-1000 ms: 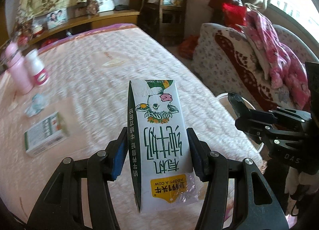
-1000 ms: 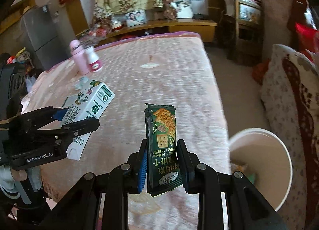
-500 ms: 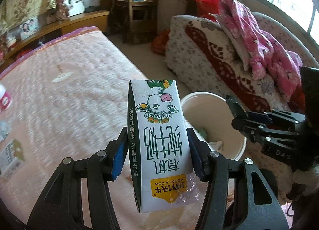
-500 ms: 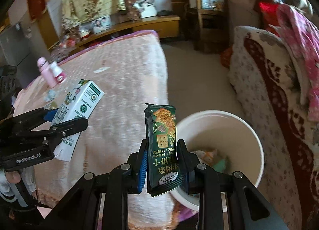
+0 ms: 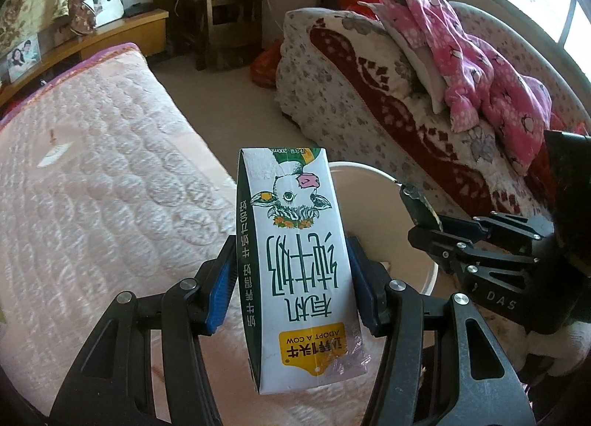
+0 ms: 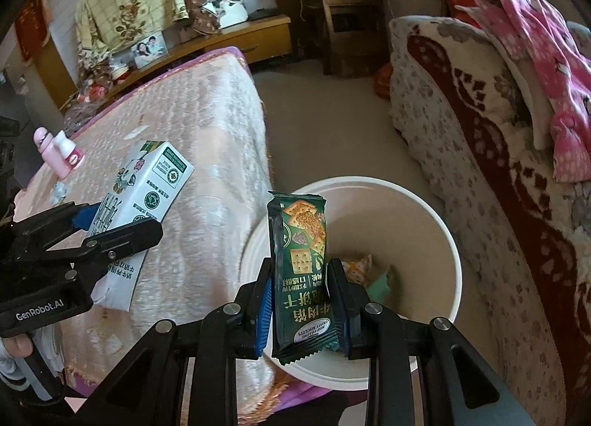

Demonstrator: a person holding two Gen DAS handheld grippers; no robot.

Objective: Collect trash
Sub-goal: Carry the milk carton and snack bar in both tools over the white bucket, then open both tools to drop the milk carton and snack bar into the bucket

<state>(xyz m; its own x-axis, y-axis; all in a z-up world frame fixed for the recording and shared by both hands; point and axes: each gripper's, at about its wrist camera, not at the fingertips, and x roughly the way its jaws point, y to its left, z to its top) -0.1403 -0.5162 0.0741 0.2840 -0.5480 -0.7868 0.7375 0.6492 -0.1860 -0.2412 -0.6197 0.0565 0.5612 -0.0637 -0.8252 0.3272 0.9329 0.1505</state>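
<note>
Both my hands have swung away from the middle of the bed [image 6: 207, 123] toward its corner, and the white bin [image 6: 448, 241] that a second ago sat only at the edge of my view now fills the space under my right gripper [image 6: 301, 300]. That gripper is closed narrowly on the green biscuit wrapper [image 6: 299, 259], which stands upright between the blue pads, directly over the bin's open mouth; a few scraps already lie at the bottom. My left gripper [image 5: 291, 278] is clamped at a middling width on the milk carton [image 5: 295, 241], held upside down by its two sides. From the left view the bin's rim [image 5: 369, 171] shows just behind the carton, yet from the right view the carton is over the bed's edge, beside the bin and not over it. I judge the wrapper ready to drop, while the carton needs to travel a little farther across. The pink bottles [image 6: 59, 154] remain back on the bed.
</note>
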